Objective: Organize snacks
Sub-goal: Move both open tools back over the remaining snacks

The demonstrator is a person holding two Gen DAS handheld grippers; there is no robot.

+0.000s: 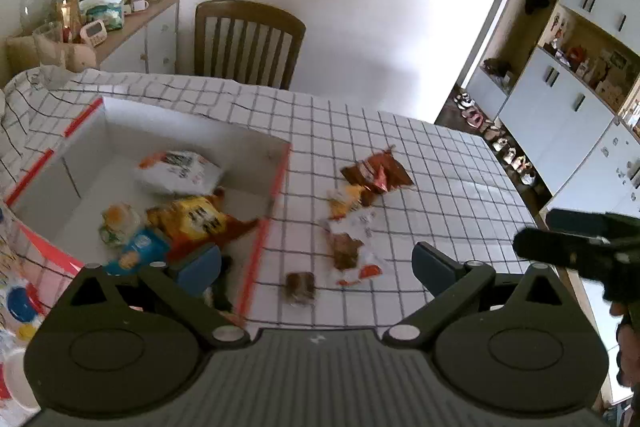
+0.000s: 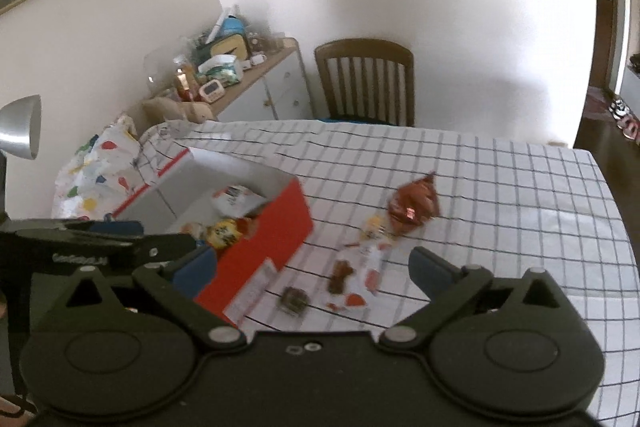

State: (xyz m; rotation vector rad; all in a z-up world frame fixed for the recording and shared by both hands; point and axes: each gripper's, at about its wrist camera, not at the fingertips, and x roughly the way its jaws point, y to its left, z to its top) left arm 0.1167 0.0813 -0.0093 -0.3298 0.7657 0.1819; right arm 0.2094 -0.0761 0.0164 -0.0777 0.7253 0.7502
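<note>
A red and white box stands on the checked tablecloth and holds a white packet, a yellow packet and a blue packet. On the cloth to its right lie a brown-red packet, a white and orange packet and a small dark square snack. My left gripper is open and empty over the box's right edge. My right gripper is open and empty above the loose snacks; the box is at its left.
A wooden chair stands at the table's far side. A cluttered sideboard is at the back left. White cabinets are on the right. A spotted bag lies beyond the box, and a lamp is at the left.
</note>
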